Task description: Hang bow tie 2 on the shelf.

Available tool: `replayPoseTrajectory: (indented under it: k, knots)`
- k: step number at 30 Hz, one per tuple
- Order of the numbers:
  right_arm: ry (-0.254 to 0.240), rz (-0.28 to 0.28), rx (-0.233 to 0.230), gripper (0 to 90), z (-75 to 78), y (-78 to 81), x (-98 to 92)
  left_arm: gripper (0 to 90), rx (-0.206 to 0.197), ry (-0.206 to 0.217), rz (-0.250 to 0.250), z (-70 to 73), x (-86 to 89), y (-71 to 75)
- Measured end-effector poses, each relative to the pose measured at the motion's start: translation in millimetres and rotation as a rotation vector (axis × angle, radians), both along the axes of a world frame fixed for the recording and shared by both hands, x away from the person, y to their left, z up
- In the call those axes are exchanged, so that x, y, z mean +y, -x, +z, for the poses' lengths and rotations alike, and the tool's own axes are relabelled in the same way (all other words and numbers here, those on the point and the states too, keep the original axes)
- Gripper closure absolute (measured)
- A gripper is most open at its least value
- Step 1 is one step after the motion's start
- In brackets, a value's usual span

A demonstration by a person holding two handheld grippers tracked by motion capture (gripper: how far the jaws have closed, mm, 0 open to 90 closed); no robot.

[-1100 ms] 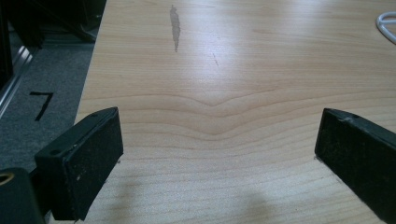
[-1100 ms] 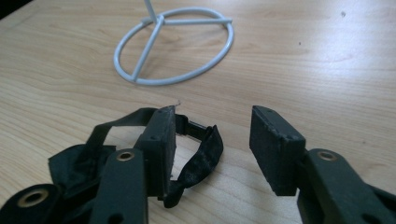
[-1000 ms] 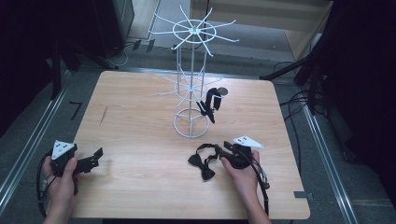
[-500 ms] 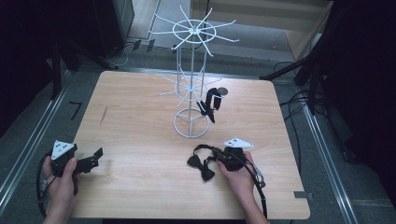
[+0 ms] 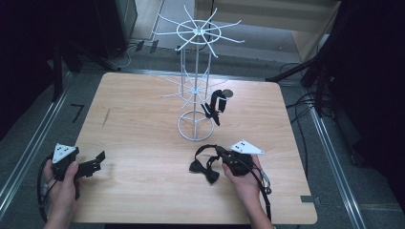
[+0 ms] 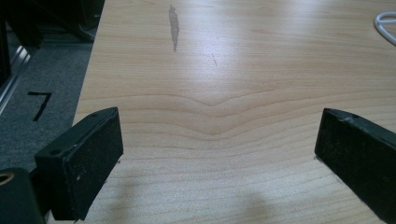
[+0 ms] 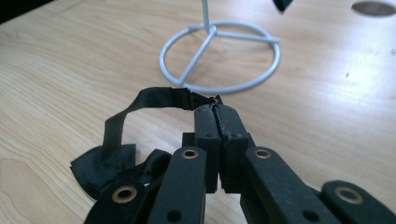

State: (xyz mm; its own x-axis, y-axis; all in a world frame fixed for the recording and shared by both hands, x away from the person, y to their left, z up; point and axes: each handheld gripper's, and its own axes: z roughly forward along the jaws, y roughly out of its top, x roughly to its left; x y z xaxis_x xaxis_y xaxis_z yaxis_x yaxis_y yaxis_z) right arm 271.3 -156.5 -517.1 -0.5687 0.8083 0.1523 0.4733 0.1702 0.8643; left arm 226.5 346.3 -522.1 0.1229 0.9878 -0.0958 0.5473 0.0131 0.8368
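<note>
Black fabric bow tie (image 5: 204, 167) lies on a pale wood table (image 5: 133, 124), just in front of the white wire rack (image 5: 196, 86), near its round base ring (image 7: 219, 58). The right gripper (image 5: 223, 153) is clenched on the tie's thin neck strap (image 7: 154, 100); in the right gripper view the jaws are pressed together w/ the strap end pinched at their tips, and the strap arches up and back down to the bow, which rests on the wood. A second black bow tie (image 5: 215, 105) hangs from one of the rack's lower arms, to the right of the pole. The left gripper (image 5: 93, 164) sits well to the left of the rack, near the table edge, jaws spread wide over bare wood, holding nothing.

Step in hand, as I judge it: pickup of the strap, prob. for hanging on the rack. Next move calls for a lift toward a free arm, keeping the strap loop open enough to slip over the wire tip w/o knocking the tie already hung there.
</note>
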Motion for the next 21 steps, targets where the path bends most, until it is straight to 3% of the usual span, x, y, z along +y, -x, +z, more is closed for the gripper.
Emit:
replayPoseTrajectory:
  k: [7,21]
  knots:
    - [-0.019,0.021,-0.085,90.0,16.5,7.9,1.1,1.4,0.001,-0.001,-0.001,0.1,-0.1,0.2]
    - [-0.026,0.045,-0.178,90.0,35.7,15.0,11.0,1.4,0.001,-0.004,-0.005,0.2,-0.2,0.2]
